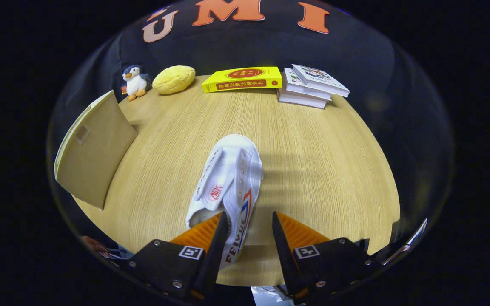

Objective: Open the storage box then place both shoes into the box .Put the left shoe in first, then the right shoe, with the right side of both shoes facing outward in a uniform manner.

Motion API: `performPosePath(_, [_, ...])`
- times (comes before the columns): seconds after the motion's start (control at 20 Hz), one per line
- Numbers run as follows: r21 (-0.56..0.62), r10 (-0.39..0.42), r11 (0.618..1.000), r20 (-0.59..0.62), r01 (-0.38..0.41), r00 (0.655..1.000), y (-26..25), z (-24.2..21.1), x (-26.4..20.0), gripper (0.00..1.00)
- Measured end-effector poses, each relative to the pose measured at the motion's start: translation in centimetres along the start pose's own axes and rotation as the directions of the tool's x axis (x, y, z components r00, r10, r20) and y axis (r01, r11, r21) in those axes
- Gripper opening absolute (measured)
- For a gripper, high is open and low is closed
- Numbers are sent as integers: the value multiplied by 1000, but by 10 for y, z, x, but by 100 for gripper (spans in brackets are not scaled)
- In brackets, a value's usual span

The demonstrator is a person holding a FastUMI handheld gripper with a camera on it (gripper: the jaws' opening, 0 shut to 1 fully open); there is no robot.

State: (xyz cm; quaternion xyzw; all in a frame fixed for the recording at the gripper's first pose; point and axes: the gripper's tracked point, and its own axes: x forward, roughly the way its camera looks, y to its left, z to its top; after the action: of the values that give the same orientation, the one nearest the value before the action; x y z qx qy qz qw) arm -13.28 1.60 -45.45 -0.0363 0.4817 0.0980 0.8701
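A white canvas shoe [228, 178] with red and blue stripes lies on the wooden table [321, 161], toe pointing away from me and heel at my fingers. My gripper [250, 217] is open and straddles the striped side wall of the shoe at the heel. One finger [217, 242] sits at the shoe's opening; the other finger [283, 242] stands apart from the shoe, with bare table showing in the gap. A beige storage box [94, 148] stands to the left of the shoe, one flat face turned toward me; whether it is open I cannot tell.
Along the table's far edge sit a penguin plush [134, 81], a yellow cushion [173, 79], a yellow book [243, 78] and a stack of white books [311, 87]. Bare tabletop lies right of the shoe.
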Motion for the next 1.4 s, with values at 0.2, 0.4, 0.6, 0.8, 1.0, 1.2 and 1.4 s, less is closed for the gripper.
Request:
performPosePath(0.2, [-30,23,999,73,-21,997,8,10,18,50])
performPosePath(0.4, [-55,8,998,110,-2,994,13,12,27,27])
performPosePath(0.6, [-43,-33,998,149,40,988,1,18,27,6])
performPosePath(0.8, [47,-2,999,163,-6,987,4,40,17,2])
performPosePath(1.0, [74,23,996,201,-39,979,15,68,-1,2])
performPosePath(1.2, [95,44,993,201,-65,979,26,79,-6,1])
performPosePath(1.4, [75,76,993,235,-96,969,42,99,-23,1])
